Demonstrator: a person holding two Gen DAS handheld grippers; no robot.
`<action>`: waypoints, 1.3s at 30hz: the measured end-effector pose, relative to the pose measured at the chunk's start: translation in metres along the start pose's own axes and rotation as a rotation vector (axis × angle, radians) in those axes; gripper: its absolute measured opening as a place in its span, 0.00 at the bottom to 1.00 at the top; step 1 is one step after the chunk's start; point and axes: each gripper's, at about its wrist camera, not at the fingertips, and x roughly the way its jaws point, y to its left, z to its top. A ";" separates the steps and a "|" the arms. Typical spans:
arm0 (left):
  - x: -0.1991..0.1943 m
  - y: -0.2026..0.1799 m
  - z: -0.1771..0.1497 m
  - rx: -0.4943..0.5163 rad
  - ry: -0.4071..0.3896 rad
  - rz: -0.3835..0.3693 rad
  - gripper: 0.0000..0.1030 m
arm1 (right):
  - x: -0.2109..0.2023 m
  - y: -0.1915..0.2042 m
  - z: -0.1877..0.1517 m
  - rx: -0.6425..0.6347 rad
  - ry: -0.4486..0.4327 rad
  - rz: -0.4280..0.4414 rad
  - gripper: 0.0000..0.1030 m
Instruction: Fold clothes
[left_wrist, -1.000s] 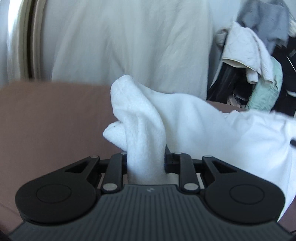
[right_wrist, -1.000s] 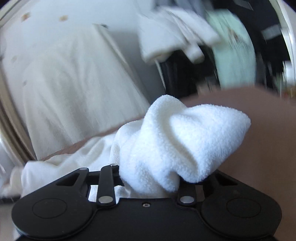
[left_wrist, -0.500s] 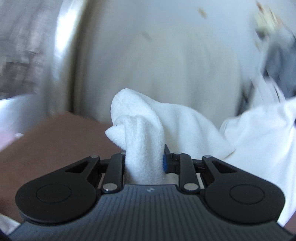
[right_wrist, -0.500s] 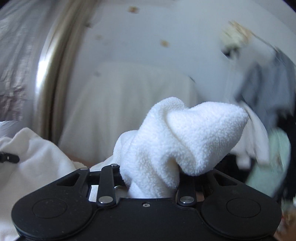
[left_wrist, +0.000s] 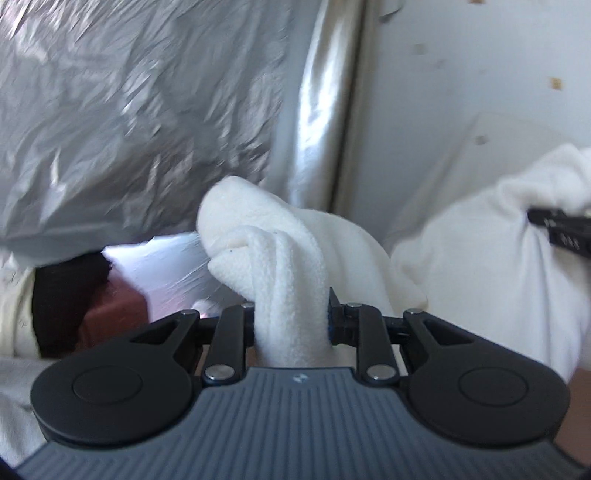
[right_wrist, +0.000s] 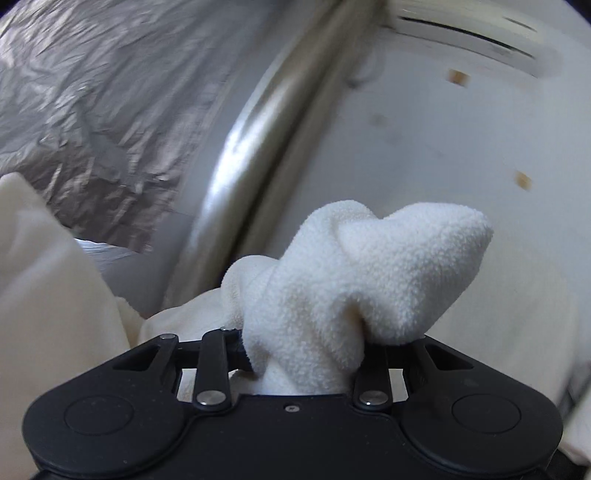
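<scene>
A white fleece garment (left_wrist: 295, 258) is held up in the air between both grippers. My left gripper (left_wrist: 291, 317) is shut on one bunched corner of it. My right gripper (right_wrist: 303, 350) is shut on another bunched corner (right_wrist: 369, 280), which bulges over the fingers. In the left wrist view the cloth stretches off to the right (left_wrist: 480, 258), where the black tip of the right gripper (left_wrist: 561, 229) shows at the frame edge. In the right wrist view more of the garment (right_wrist: 44, 295) hangs at the left. The fingertips of both grippers are hidden by cloth.
A crinkled silver foil sheet (left_wrist: 129, 110) and a shiny vertical metal strip (left_wrist: 317, 110) fill the background beside a white wall (left_wrist: 461, 92). A brown surface (left_wrist: 110, 314) and a dark item (left_wrist: 66, 288) lie low at the left.
Both grippers have swung left and upward with the garment. The clothes pile and brown surface have left view; foil and wall now fill the background. Both grips are unchanged.
</scene>
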 end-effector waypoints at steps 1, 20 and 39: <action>0.007 0.007 -0.001 -0.017 0.025 0.017 0.21 | 0.017 0.009 0.006 -0.013 -0.012 0.011 0.38; 0.113 0.115 -0.067 -0.671 0.509 0.050 0.32 | 0.129 -0.024 -0.202 1.109 0.507 0.195 0.68; 0.071 0.047 -0.040 -0.485 0.310 -0.079 0.18 | 0.194 0.020 -0.112 0.476 0.350 0.180 0.32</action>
